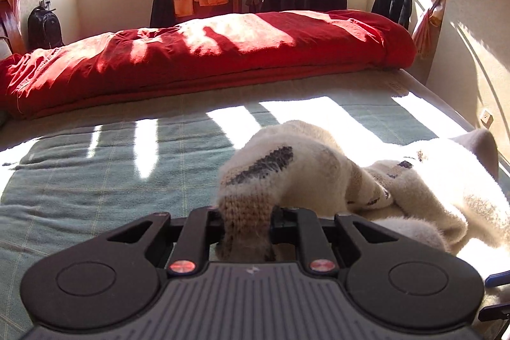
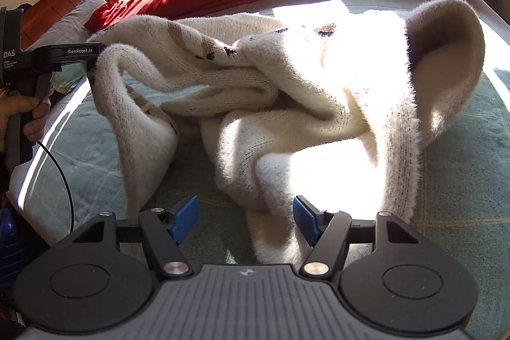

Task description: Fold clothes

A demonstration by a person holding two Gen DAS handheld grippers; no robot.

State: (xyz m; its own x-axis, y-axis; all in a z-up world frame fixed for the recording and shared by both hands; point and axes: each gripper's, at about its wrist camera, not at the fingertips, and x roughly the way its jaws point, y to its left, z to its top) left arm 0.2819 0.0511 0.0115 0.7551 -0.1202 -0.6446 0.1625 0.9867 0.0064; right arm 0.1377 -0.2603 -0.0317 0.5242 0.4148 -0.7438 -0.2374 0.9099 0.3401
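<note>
My left gripper (image 1: 245,222) lifts the cream sweater (image 2: 287,104), jaws clamped on its cuff; my right gripper (image 2: 244,220) hovers low over the bed (image 1: 95,180), jaws apart.

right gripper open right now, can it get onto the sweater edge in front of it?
Probably yes. The right gripper is open, and a fold of the sweater already lies between its fingers with nothing in the way. The left gripper holds a far part.
</note>
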